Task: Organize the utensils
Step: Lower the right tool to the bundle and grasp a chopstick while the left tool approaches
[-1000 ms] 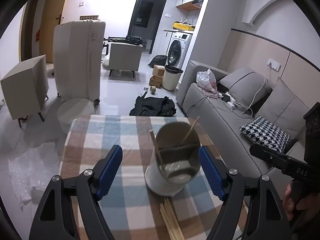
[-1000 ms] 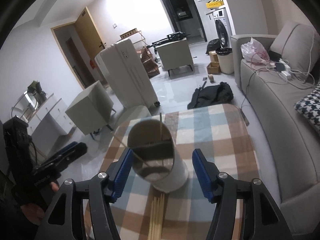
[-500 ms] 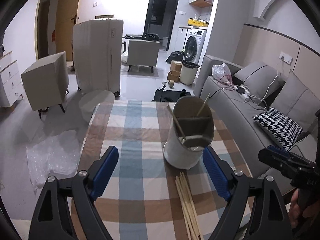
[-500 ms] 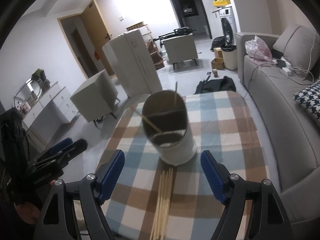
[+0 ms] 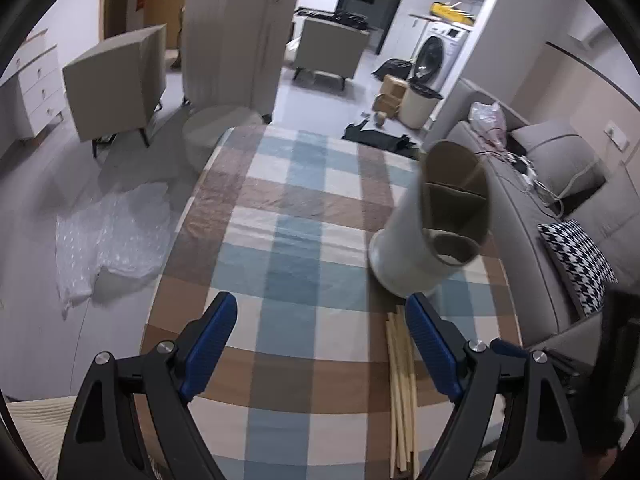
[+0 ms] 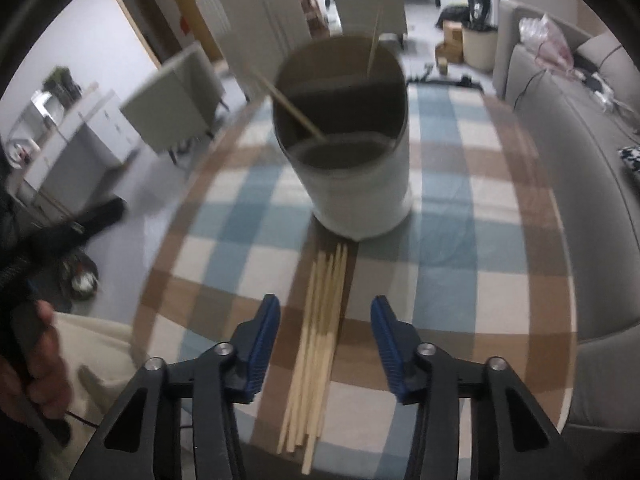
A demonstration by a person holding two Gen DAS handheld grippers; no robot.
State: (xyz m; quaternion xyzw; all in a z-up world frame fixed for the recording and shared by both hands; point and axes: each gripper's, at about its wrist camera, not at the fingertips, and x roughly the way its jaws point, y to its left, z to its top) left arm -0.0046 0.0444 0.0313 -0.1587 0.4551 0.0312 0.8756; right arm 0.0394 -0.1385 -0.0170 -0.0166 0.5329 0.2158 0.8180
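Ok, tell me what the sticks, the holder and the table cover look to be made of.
Chopsticks: pale, matte, thin and straight, probably bamboo or light wood.
Utensil holder: smooth white outer wall, dull brown divided inside; ceramic or plastic, cannot tell which.
Tablecloth: woven-looking fabric in blue, brown and cream checks, with soft wrinkles.

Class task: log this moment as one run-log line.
left gripper: open, empty | right gripper: open, over chopsticks | holder: two sticks inside

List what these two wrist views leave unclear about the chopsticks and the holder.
- Loose chopsticks: the exact count is unreadable; they overlap and the right wrist view is motion-blurred.
- Same bundle in the left wrist view: the left gripper's right finger covers its far end.
- Holder: the compartment floors lie in shadow.
- Sticks in holder: their lower ends are hidden behind the divider and wall.
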